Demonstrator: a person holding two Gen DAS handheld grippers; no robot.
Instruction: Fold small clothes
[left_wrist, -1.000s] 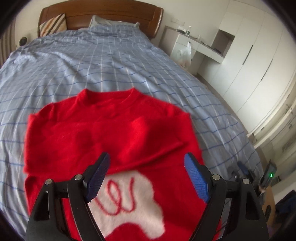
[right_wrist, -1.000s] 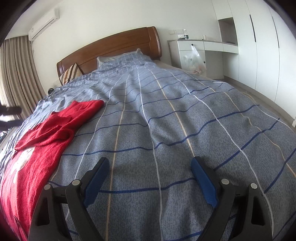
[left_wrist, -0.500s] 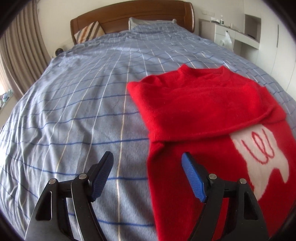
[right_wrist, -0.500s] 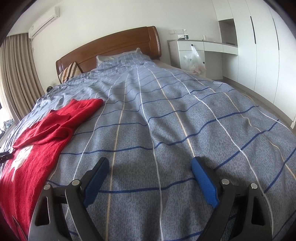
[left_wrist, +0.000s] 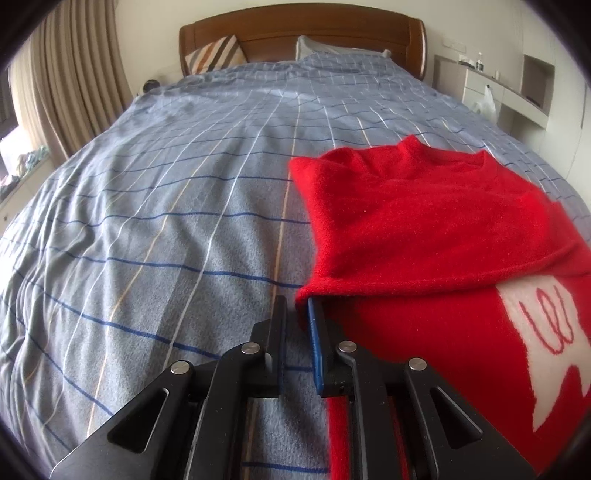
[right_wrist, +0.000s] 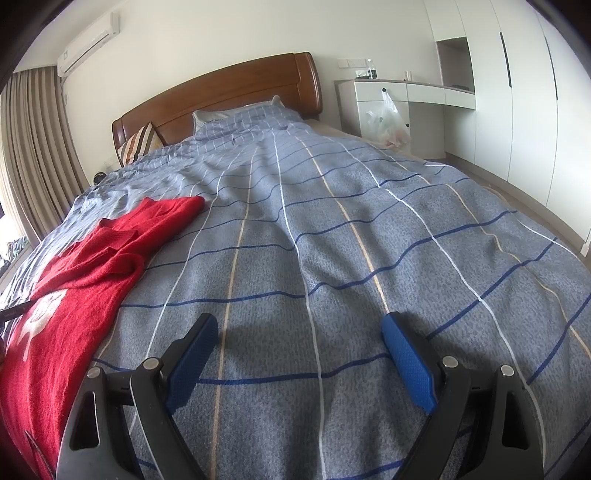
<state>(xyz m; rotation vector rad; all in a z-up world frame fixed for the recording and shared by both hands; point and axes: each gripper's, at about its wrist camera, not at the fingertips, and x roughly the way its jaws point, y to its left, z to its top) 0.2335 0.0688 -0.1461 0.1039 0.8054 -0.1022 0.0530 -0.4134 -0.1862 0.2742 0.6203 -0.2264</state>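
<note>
Here, left tongs (left_wrist: 297, 314) nearly pressed together, pinching the folded corner of the red sweater (left_wrist: 424, 229) at its left edge. Sweater flat on the bed (left_wrist: 166, 221), lying from 1 to 4 o'clock in the left view; sleeves folded across the chest, neck pointing toward the headboard (left_wrist: 303, 33) at 12 o'clock. White patch (left_wrist: 546, 343) with red scribble visible at 4 o'clock. Right tongs (right_wrist: 299, 350) spread wide, holding nothing, low above the checked blue cover, well apart from the sweater (right_wrist: 74, 295) at 9 o'clock. Striped pillow (left_wrist: 216, 53) at 11 o'clock, beside the headboard.
</note>
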